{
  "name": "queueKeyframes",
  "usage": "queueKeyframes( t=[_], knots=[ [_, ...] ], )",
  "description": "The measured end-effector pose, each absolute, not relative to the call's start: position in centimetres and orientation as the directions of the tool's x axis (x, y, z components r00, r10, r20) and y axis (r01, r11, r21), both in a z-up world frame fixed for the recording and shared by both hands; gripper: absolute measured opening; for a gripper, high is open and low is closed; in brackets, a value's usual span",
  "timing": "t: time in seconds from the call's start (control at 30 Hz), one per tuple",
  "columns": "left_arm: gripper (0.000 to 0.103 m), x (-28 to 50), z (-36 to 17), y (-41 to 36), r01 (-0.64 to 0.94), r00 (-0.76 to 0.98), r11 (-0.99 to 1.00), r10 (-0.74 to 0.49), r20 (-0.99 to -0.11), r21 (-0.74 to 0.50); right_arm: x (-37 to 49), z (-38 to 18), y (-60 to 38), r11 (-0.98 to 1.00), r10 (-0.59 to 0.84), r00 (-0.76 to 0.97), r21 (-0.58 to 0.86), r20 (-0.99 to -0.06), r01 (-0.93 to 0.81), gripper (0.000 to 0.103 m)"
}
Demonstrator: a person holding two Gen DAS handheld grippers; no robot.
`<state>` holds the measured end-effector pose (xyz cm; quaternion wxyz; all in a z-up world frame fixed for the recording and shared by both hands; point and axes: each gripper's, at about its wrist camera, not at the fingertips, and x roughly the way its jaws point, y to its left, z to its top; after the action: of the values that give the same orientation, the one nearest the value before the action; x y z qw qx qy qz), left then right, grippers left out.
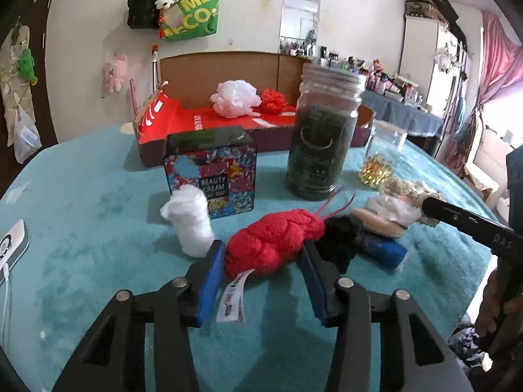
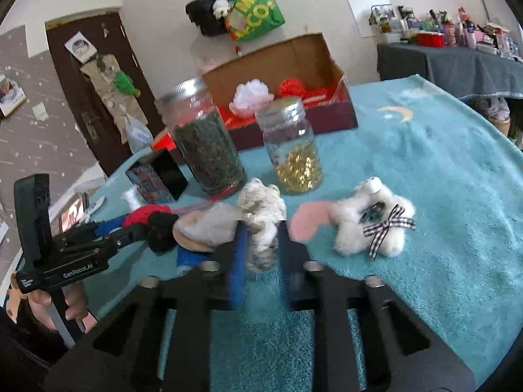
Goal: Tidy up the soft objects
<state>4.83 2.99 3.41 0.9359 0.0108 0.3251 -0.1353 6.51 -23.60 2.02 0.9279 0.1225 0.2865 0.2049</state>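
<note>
My left gripper point(image 1: 261, 251) has its blue pads against both sides of a red knitted piece point(image 1: 274, 238) lying on the teal tablecloth, its white label trailing toward me. My right gripper point(image 2: 261, 251) is shut on a beige woolly bundle point(image 2: 261, 215); the picture is blurred there. A black knit point(image 1: 343, 238), a blue roll point(image 1: 385, 251) and a white fluffy roll point(image 1: 191, 225) lie beside the red piece. In the right wrist view a white plush bear point(image 2: 369, 225) with a checked bow rests next to a pink heart point(image 2: 307, 222).
A cardboard box point(image 1: 196, 75) with red lining stands at the back, holding a white mesh puff point(image 1: 233, 98) and red yarn point(image 1: 273, 99). A herb jar point(image 1: 322, 137), a jar of gold capsules point(image 1: 382, 160) and a patterned tin point(image 1: 212, 170) stand between.
</note>
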Motion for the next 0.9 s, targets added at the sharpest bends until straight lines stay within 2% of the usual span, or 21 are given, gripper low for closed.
queueKeyframes(
  t=[0.33, 0.6, 0.8, 0.9],
  knots=[
    [0.047, 4.6, 6.2, 1.9, 0.305, 0.794, 0.951, -0.286, -0.537, -0.055, 5.7, 5.7, -23.8, 0.886, 0.446, 0.815, 0.312, -0.371, -0.343, 0.013],
    [0.047, 5.0, 6.3, 1.1, 0.316, 0.788, 0.947, -0.301, -0.537, -0.066, 5.3, 7.1, -22.3, 0.886, 0.455, 0.829, 0.258, -0.325, -0.385, 0.013],
    [0.047, 4.9, 6.4, 1.2, 0.311, 0.793, 0.948, -0.297, -0.532, -0.067, 4.4, 9.3, -22.8, 0.895, 0.436, 0.865, 0.222, -0.248, -0.387, 0.013],
    [0.047, 4.9, 6.4, 1.2, 0.311, 0.791, 0.948, -0.3, -0.532, -0.072, 4.4, 9.5, -22.5, 0.885, 0.457, 0.855, 0.224, -0.246, -0.409, 0.013]
  ],
)
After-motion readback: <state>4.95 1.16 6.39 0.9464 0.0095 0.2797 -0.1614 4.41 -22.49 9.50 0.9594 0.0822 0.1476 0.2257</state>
